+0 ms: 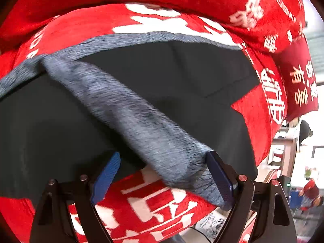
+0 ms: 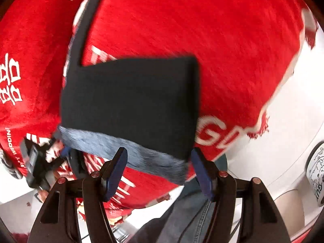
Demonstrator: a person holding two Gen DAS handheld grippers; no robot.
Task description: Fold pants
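— Two claws, one pair of pants: where did they lie?
— Spread on the red blanket, grey waistband turned over.
— And the claws?
— Left claw stood wide around the waistband; right claw wide too, at the grey edge.
— Best approach?
— Probably close both evenly, then lift together.
— Anything seen only by one view?
— Right view alone showed a mug.

One pair of dark pants with a grey waistband lies on one red blanket printed with white characters. Two grippers show, the left gripper and the right gripper. One printed white mug stands at three o'clock.
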